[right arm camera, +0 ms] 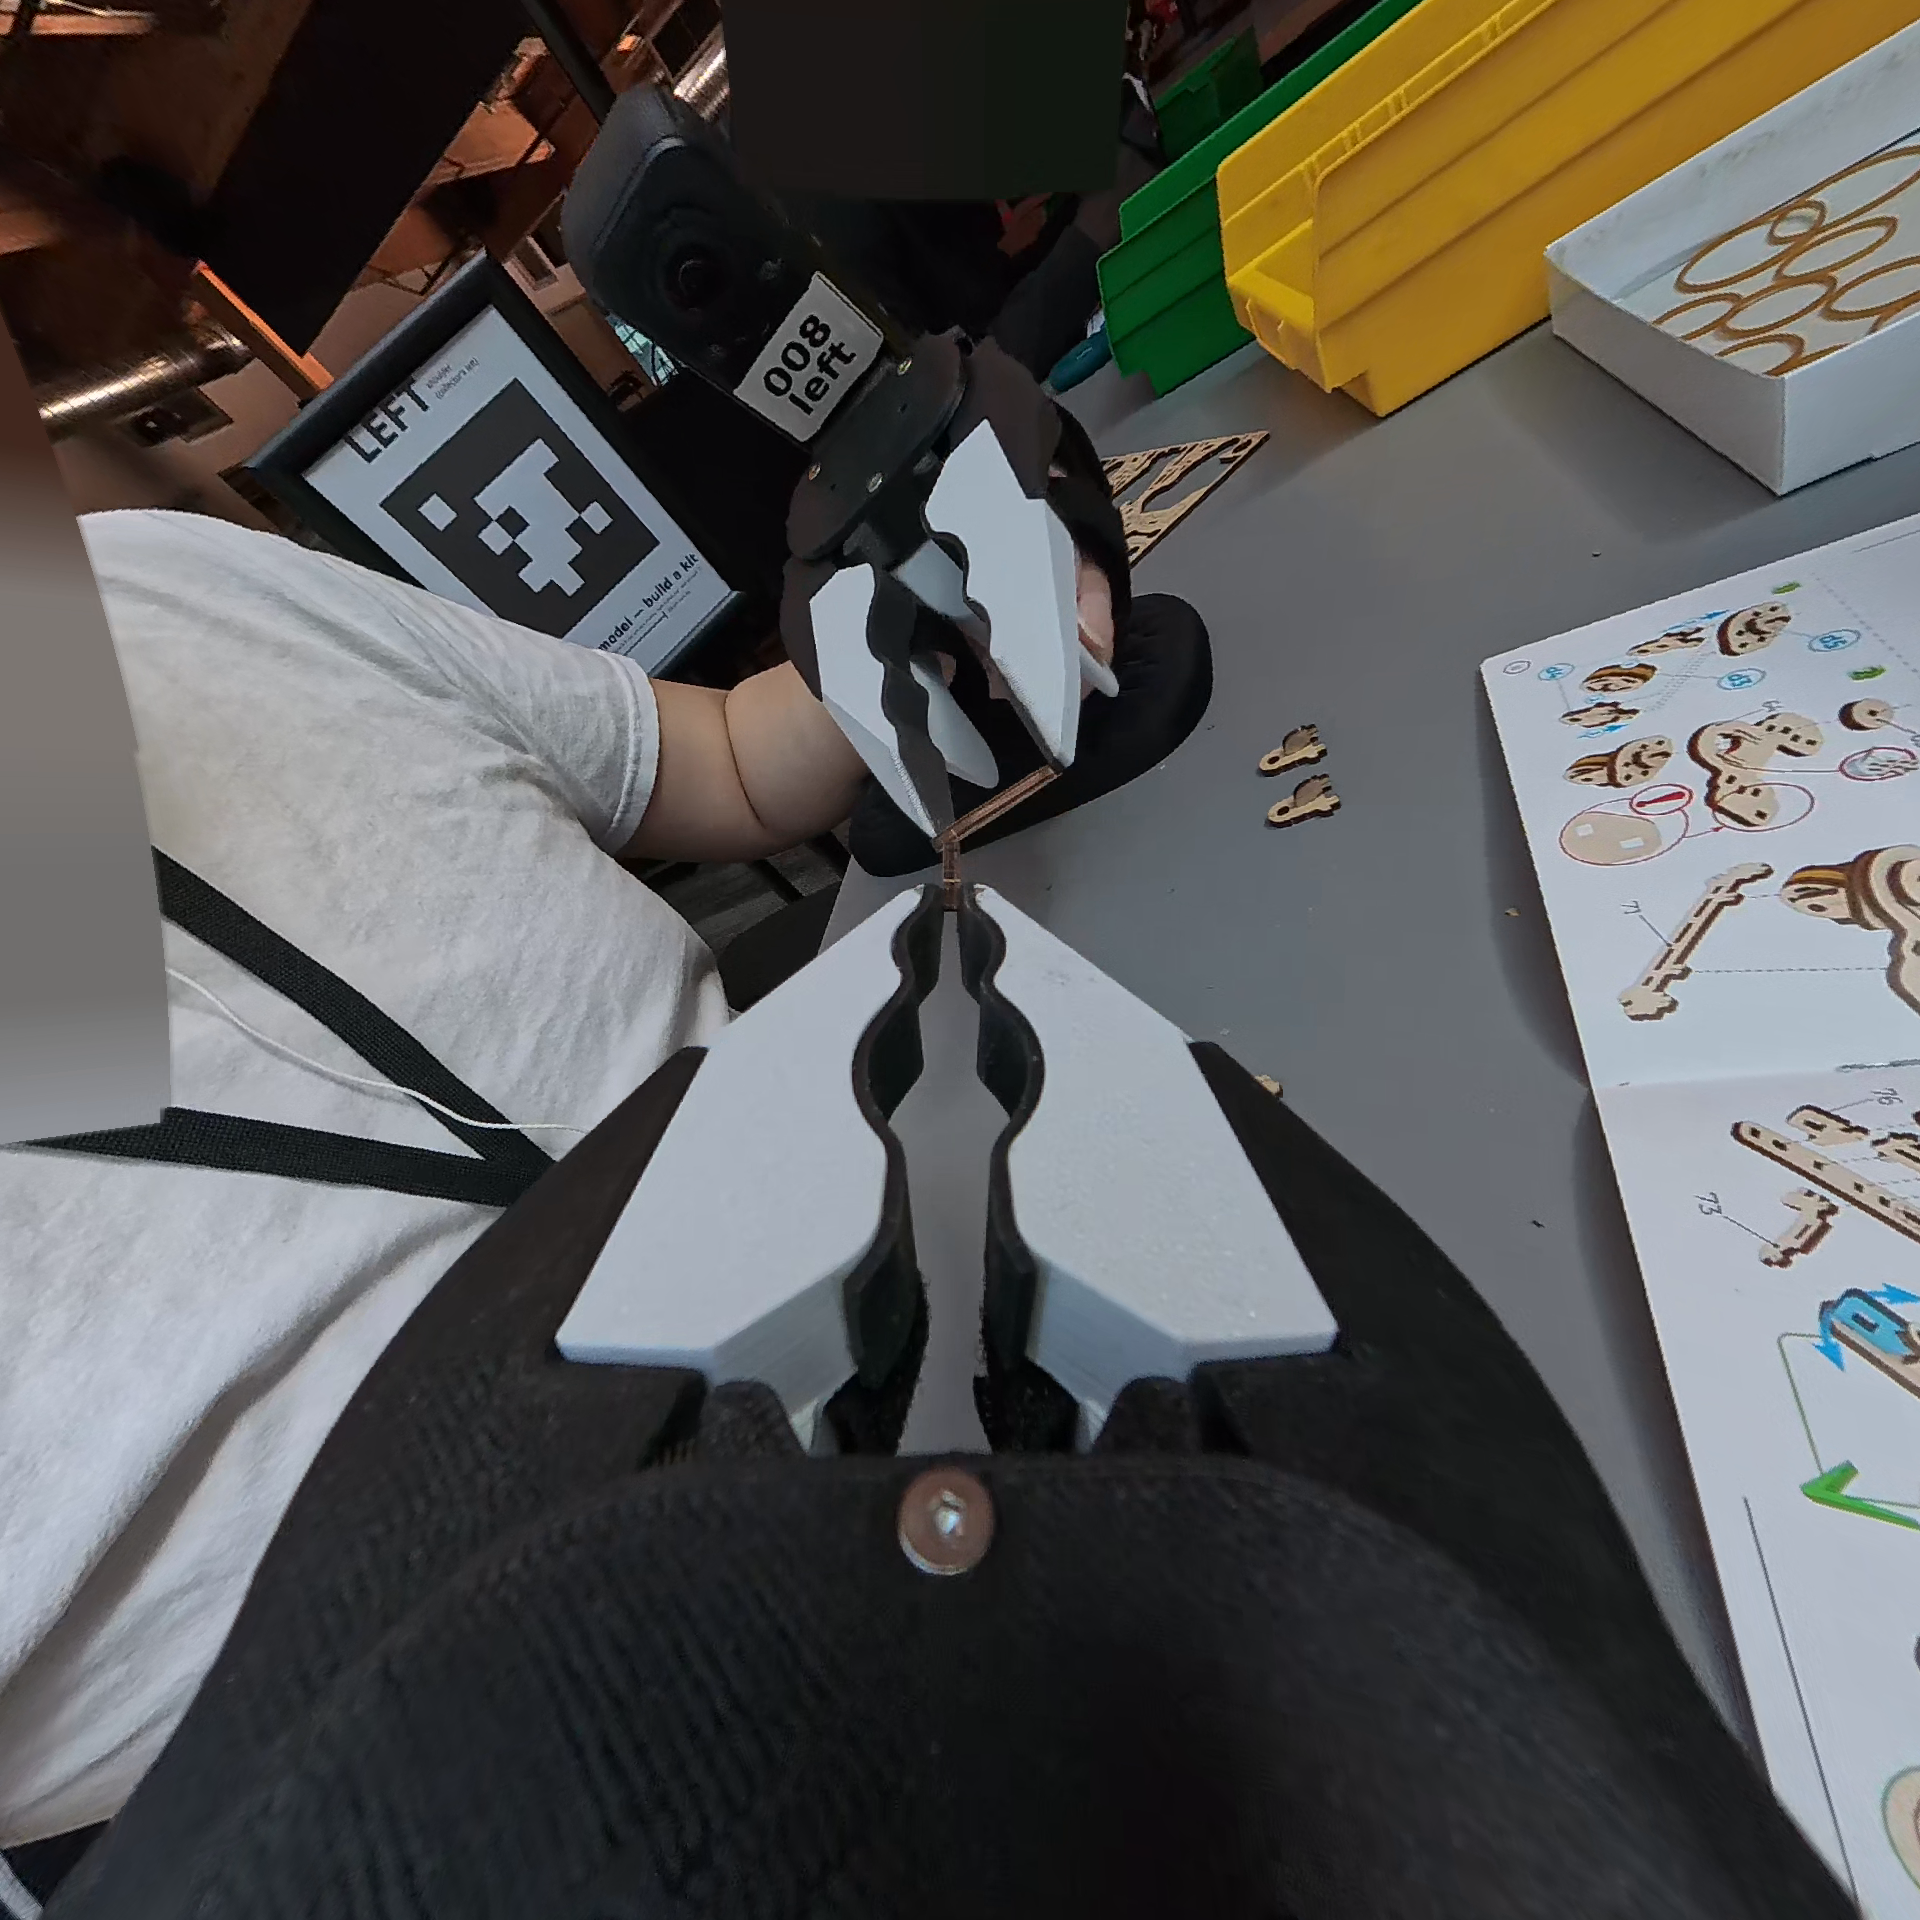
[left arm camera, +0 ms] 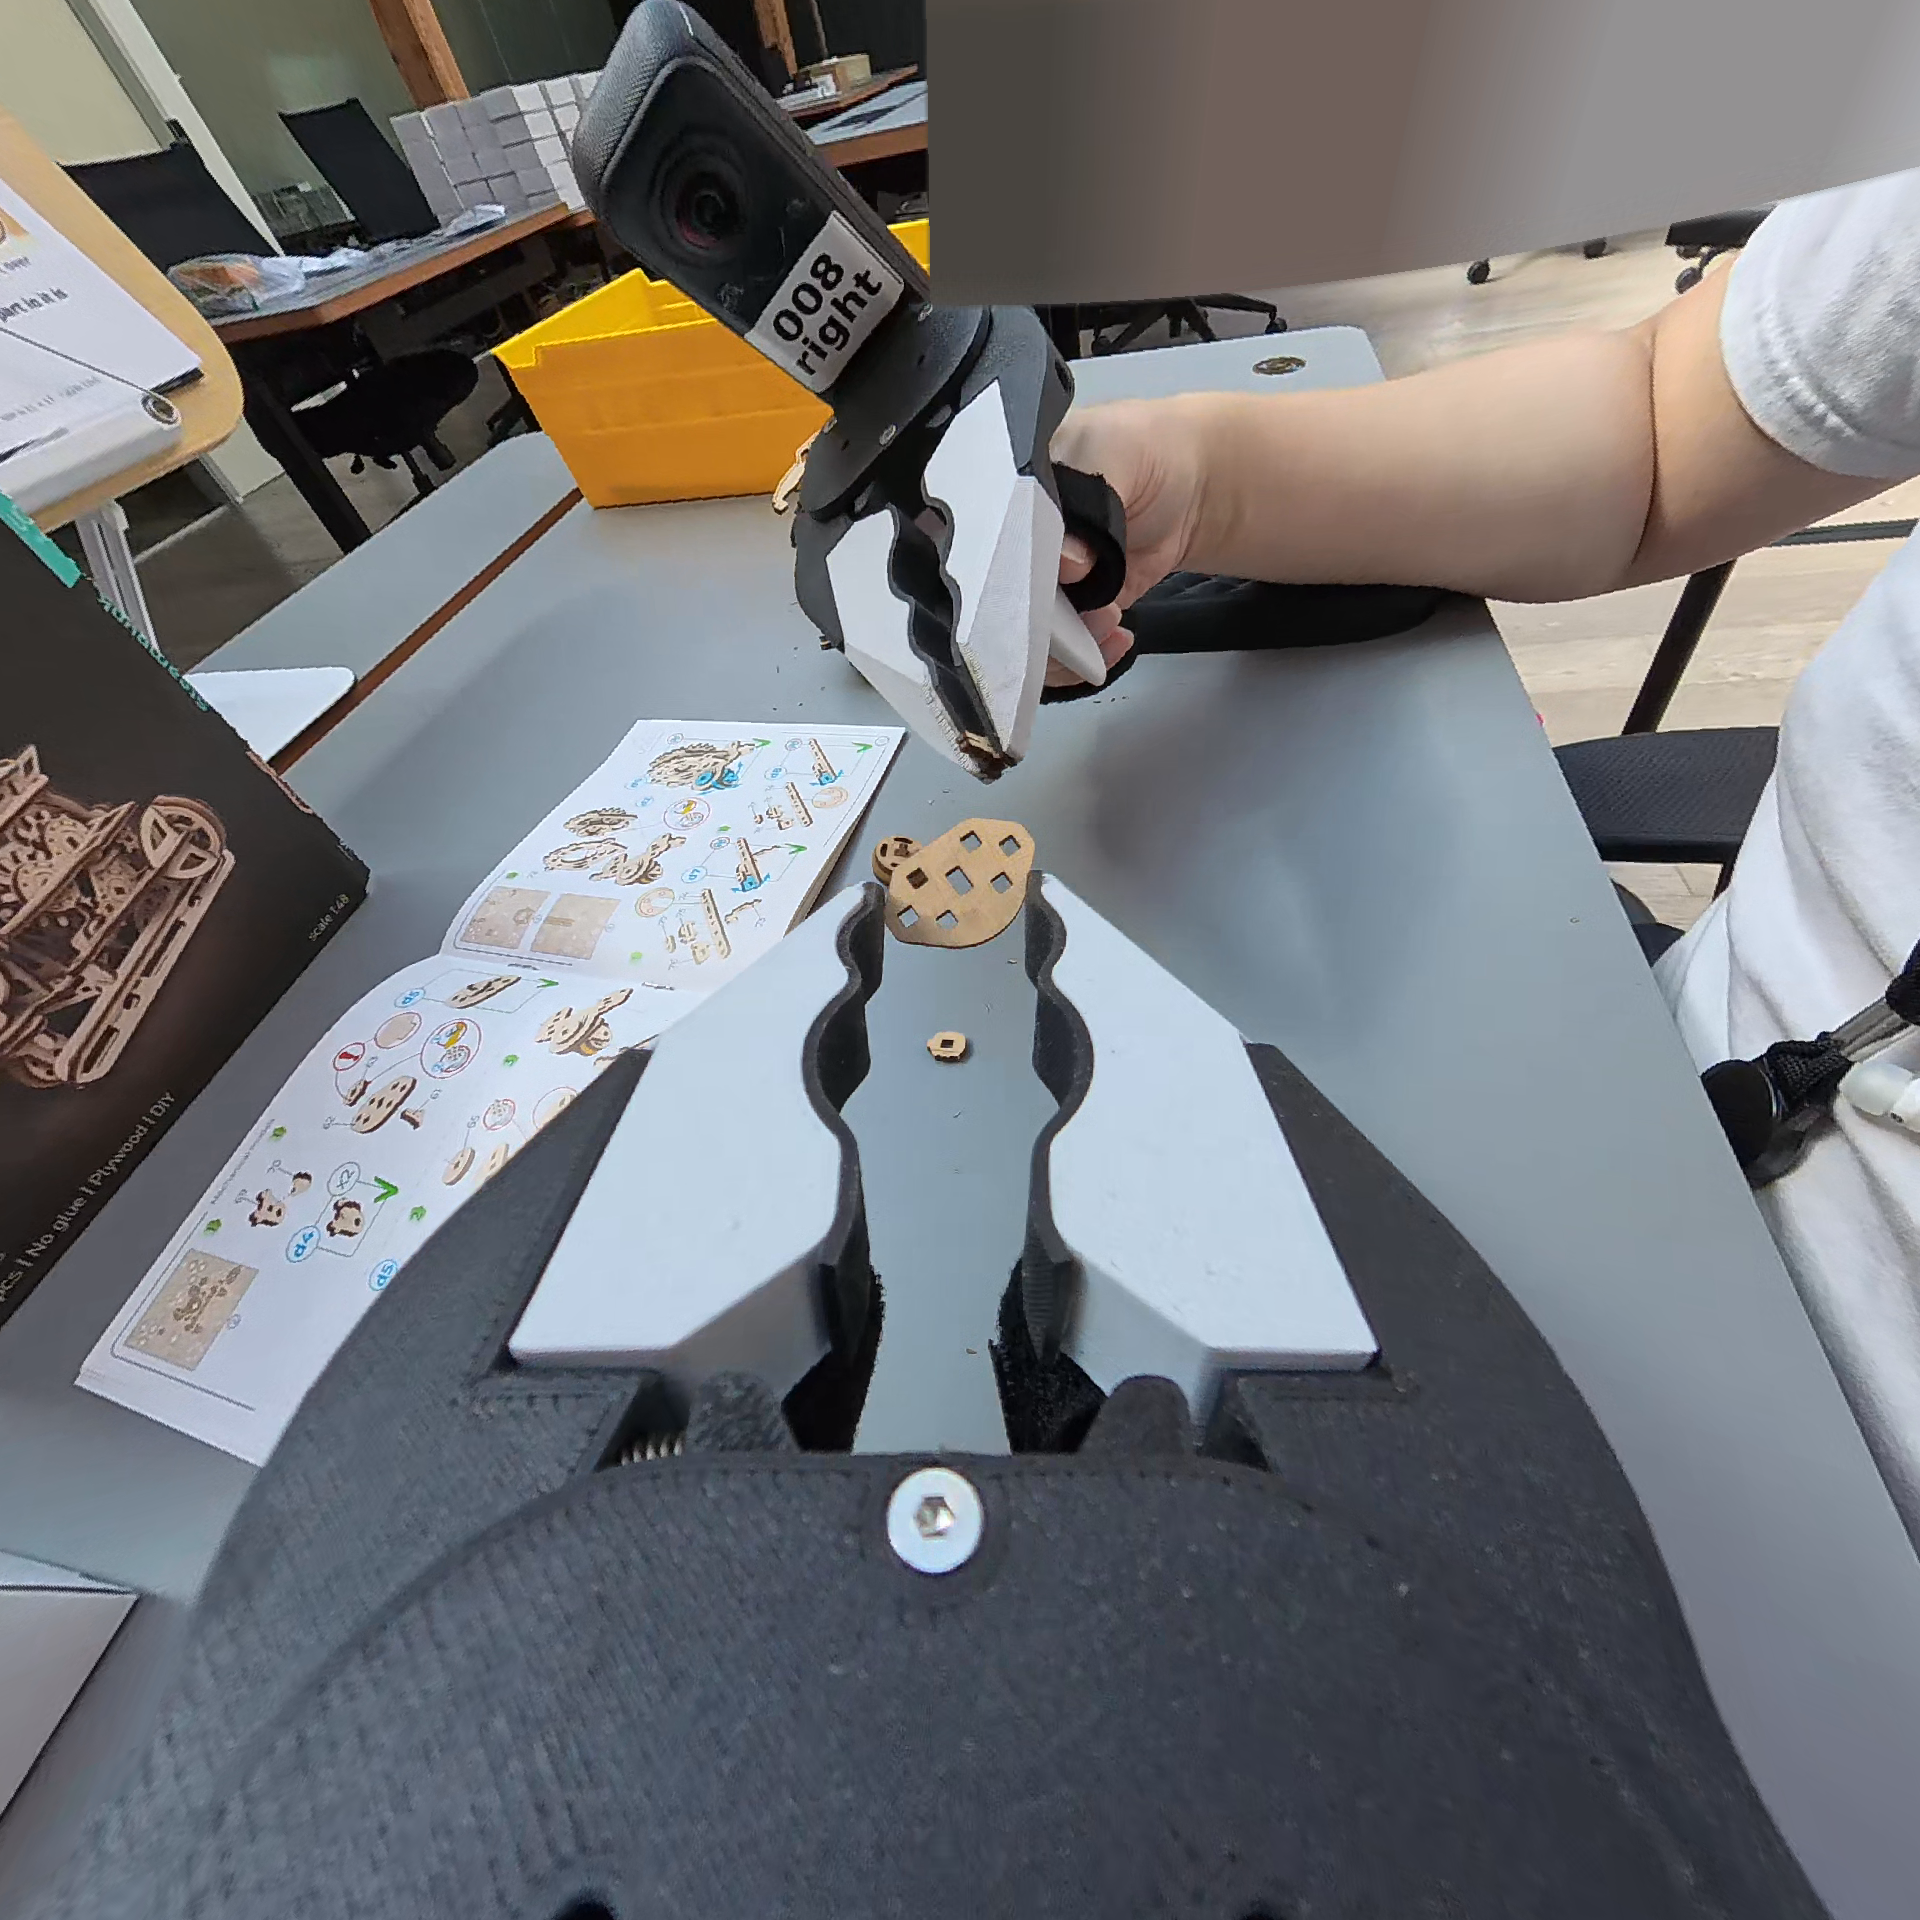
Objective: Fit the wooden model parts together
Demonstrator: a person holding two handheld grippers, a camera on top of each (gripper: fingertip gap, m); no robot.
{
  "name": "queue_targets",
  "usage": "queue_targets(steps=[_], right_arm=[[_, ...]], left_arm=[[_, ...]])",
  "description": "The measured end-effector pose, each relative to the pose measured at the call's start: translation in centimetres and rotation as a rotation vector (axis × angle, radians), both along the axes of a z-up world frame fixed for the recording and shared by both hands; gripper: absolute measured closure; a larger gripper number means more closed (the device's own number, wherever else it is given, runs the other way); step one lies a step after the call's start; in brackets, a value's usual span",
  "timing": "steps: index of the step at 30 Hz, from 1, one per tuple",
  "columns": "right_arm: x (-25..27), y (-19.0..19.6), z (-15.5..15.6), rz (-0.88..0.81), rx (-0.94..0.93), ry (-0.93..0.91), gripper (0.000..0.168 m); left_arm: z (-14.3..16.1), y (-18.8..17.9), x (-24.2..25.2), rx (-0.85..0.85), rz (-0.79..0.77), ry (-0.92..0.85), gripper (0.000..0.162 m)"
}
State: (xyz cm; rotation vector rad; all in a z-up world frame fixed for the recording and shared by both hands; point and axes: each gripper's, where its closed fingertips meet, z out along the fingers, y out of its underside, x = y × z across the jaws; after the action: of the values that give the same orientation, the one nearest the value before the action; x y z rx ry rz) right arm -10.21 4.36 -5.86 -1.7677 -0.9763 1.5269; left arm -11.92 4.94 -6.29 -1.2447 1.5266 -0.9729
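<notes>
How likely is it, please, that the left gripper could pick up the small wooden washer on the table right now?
Probably not yet: the left gripper already clamps the perforated wooden plate, so it is occupied. The washer itself lies uncovered on the table.

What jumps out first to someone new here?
Most striking is the left gripper holding a flat wooden plate with square holes by its edges above the grey table. Facing it, the right gripper is shut on a tiny wooden piece, just short of the plate. An open instruction booklet lies on the table to the left gripper's left.
</notes>
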Motion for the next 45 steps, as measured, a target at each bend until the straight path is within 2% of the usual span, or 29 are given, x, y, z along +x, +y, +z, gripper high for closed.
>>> queue_targets(steps=[29,45], right_arm=[[-0.6,0.0,-1.2,0.018,-0.021,-0.023,0.166],[-0.6,0.1,-1.7,0.016,-0.012,-0.048,0.166]], left_arm=[[0.1,0.0,-0.8,-0.016,-0.018,-0.06,0.137],[-0.3,-0.1,-0.8,0.046,-0.012,-0.038,0.137]])
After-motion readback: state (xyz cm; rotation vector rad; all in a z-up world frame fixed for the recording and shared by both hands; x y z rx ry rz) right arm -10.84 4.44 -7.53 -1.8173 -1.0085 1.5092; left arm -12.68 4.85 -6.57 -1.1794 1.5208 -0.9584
